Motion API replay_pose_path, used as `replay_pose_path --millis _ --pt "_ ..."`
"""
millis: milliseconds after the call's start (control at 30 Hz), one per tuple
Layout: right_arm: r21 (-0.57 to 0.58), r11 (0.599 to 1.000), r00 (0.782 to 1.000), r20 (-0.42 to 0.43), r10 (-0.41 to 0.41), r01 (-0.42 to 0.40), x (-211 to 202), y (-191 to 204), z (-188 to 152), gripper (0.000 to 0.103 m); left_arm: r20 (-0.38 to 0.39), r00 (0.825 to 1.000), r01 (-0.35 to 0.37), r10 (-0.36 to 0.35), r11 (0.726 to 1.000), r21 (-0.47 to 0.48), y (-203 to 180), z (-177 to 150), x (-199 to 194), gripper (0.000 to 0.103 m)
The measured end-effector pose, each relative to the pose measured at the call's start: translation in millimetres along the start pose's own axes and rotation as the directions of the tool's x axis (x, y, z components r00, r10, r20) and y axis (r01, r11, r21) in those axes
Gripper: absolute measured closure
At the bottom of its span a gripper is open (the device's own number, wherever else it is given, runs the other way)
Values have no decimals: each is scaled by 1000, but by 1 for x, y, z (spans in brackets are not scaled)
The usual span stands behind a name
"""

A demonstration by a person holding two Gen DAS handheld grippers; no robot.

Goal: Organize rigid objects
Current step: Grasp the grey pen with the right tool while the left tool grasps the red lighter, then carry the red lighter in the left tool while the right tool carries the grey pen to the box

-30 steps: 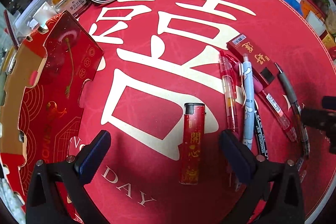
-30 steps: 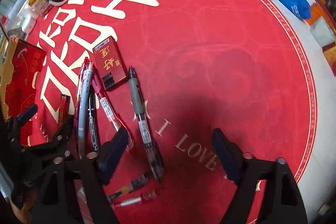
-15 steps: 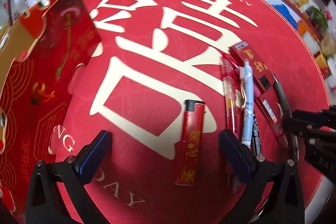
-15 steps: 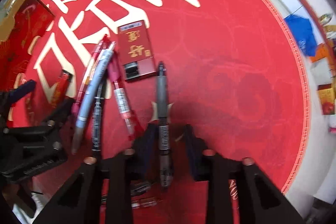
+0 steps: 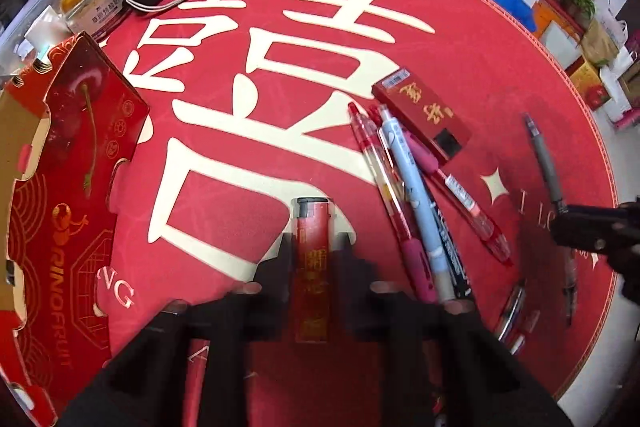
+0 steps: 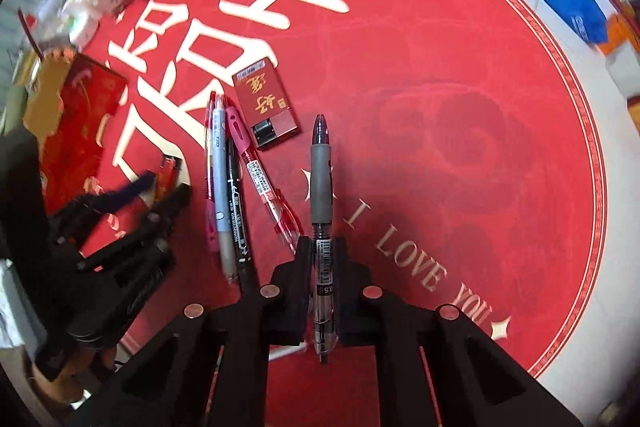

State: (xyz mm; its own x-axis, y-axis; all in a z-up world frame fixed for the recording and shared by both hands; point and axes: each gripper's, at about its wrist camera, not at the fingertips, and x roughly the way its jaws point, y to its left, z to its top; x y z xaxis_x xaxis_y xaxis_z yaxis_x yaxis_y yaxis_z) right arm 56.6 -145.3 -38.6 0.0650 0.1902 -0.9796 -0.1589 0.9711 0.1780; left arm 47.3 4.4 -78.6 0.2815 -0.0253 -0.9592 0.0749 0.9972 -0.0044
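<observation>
Gripper [image 5: 314, 259] hides lighter's [image 5: 313, 227] blurred lower end.

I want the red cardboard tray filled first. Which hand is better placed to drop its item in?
Left, probably. The left tool has just closed on the lighter, and the tray lies right beside it. The right tool grips the grey pen beyond the pen pile.

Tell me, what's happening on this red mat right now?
A person works two handheld grippers. The left gripper has just closed on a red lighter; the right gripper holds a grey-grip pen. Other pens and a small red box lie on the mat.
</observation>
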Motion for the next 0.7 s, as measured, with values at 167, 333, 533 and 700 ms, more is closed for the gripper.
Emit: replay_pose_path --millis 167,333,533,700 --pt "34 999 1000 -8 26 -26 -9 -14 -13 92 34 999 -22 22 1000 11 -2 -7 0 75" --pt "75 996 998 -13 58 -57 -6 -17 -16 92 32 998 -53 56 995 -88 13 -13 2 37" --pt "96 993 998 -18 67 -65 -6 -22 -22 92 24 999 -44 46 996 -79 15 -12 7 24" --pt "102 993 998 -19 63 -61 -10 -26 -23 92 7 1000 -11 11 1000 -18 6 -7 13 16"
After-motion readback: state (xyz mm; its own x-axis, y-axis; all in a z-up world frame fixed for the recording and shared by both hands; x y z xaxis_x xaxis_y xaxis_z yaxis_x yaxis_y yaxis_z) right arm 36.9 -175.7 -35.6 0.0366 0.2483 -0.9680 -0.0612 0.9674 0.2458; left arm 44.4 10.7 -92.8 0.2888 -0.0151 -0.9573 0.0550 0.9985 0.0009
